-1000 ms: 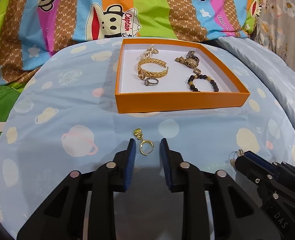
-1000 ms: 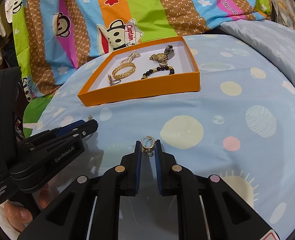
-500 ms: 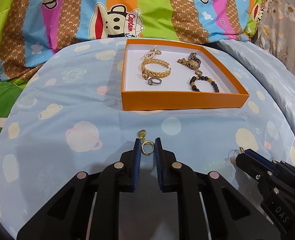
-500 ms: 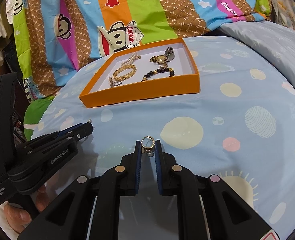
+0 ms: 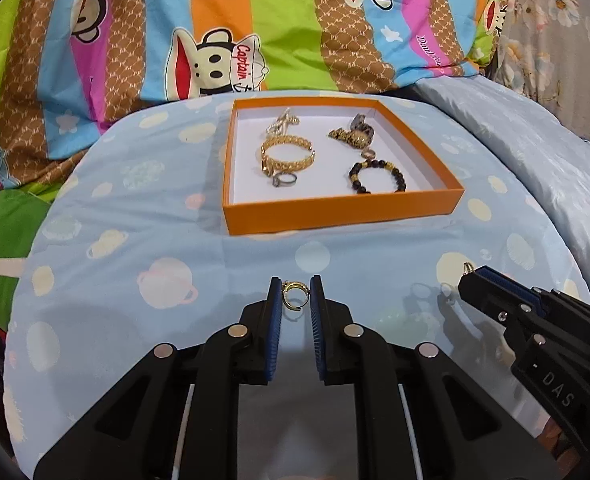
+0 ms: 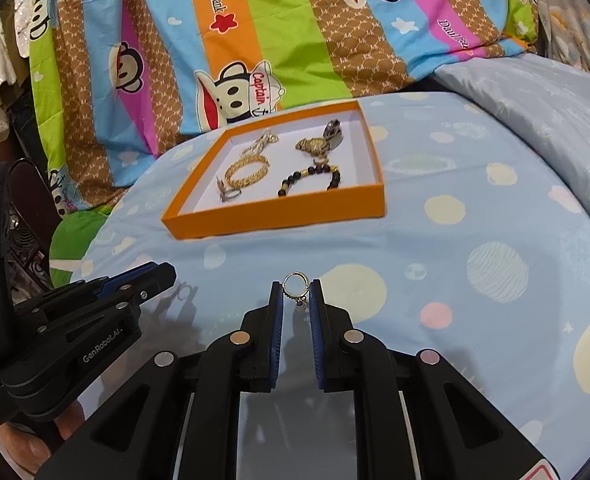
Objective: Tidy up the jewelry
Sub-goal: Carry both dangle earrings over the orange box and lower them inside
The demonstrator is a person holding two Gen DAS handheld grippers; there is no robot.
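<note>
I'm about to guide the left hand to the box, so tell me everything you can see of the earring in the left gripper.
The gold earring is a small open hoop of shiny yellow metal with a gap in its ring. It sits pinched between the blue-padded fingers of the left gripper, near their tips, its ring facing the camera. Its heart-shaped end is hard to make out from here. It appears lifted clear of the blue planet-print sheet, short of the orange box.
</note>
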